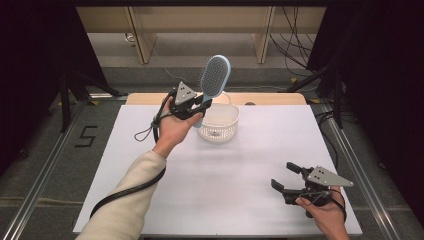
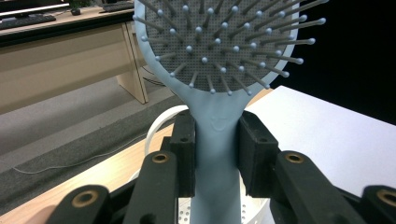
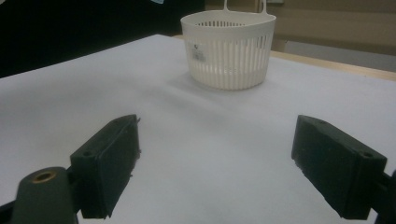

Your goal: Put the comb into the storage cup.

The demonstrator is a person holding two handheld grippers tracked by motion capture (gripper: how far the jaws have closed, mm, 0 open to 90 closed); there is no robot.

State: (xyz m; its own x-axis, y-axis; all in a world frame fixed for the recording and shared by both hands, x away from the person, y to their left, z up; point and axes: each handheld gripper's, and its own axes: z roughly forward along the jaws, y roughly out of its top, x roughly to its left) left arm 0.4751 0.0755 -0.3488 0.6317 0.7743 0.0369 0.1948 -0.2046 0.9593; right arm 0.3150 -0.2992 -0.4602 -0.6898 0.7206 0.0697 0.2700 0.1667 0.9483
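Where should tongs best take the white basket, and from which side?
Grip the white basket by its rim, coming from above with one jaw inside and one outside: it stands upright and open-topped, and its slotted wall looks thin enough. The right tongs are open and free.

We see a white-topped table [image 1: 225, 170] on grey floor [image 1: 35, 165]; beyond it, a wooden desk [image 1: 200, 22], flanked by black curtains [image 1: 380, 60], with cables [image 1: 292, 45] beneath.

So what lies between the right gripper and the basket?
Nothing: in the right gripper view, only bare white table separates the right gripper from the basket.
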